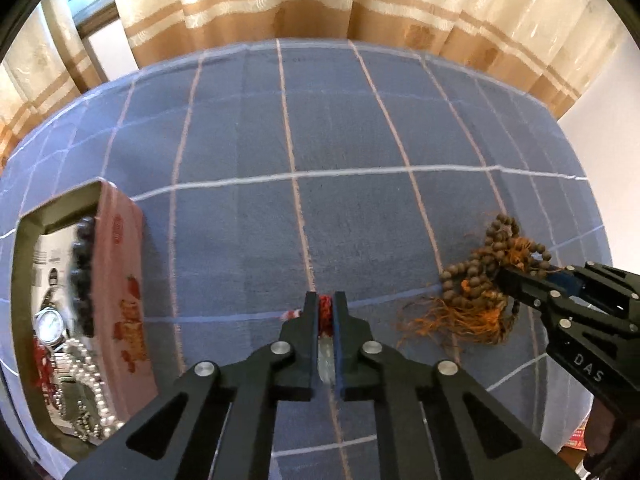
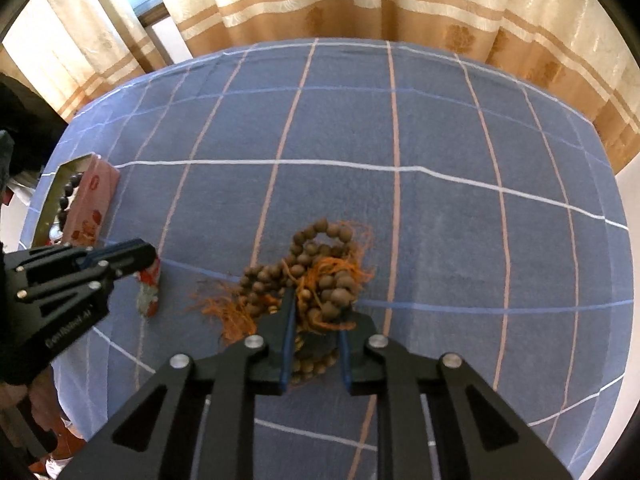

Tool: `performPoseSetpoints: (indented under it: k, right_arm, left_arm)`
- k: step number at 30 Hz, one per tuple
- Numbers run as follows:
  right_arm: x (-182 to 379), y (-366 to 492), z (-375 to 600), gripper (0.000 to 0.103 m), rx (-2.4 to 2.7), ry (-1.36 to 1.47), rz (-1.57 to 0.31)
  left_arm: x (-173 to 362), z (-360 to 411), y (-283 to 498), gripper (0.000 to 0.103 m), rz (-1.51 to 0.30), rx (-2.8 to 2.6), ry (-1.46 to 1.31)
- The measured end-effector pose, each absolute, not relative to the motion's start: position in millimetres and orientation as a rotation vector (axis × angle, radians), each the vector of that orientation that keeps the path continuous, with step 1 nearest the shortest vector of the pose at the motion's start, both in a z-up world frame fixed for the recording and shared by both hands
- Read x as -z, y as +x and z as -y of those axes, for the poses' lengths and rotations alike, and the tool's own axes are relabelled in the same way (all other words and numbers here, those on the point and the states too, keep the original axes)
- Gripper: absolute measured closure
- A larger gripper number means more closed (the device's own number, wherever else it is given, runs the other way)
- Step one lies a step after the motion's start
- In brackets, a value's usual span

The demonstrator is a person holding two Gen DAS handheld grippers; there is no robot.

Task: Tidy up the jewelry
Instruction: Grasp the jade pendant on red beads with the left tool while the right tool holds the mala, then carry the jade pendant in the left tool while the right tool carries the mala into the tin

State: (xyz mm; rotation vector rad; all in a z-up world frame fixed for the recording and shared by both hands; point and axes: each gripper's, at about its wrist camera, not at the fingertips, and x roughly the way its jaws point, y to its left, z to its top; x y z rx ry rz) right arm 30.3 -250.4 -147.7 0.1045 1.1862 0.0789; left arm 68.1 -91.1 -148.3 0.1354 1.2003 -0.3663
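My left gripper points down at the blue checked cloth, shut on a small red-and-pale trinket; the right wrist view shows the trinket hanging below the left gripper. A heap of brown wooden beads with orange tassel threads lies on the cloth. My right gripper straddles the heap, its blue pads pressed against the beads. From the left wrist view, the right gripper bites into the bead heap from the right.
An open box with a pink flowered side stands at the left edge of the cloth, holding a wristwatch, a pearl strand and dark beads. Cream-and-tan curtains hang behind the table's far edge.
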Motion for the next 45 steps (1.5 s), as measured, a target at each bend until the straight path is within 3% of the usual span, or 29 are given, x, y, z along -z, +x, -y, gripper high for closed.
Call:
performPoseSetpoints:
  k: [16, 32, 45]
  right_arm:
    - [105.5, 26.4, 227.2, 0.083, -0.135, 0.088, -1.095]
    - [48.5, 47.5, 120.7, 0.083, -0.334, 0.030, -0.970]
    - [49.4, 69.1, 32.0, 0.083, -0.451, -0.023, -0.962]
  left_arm:
    - [95.2, 27.2, 57.9, 0.098, -1.131, 0.331, 0.064]
    - [28.2, -53.1, 55.1, 0.098, -1.014, 0.212, 0.041]
    - [41.6, -112.5, 74.1, 0.098, -1.031, 0.136, 0.050]
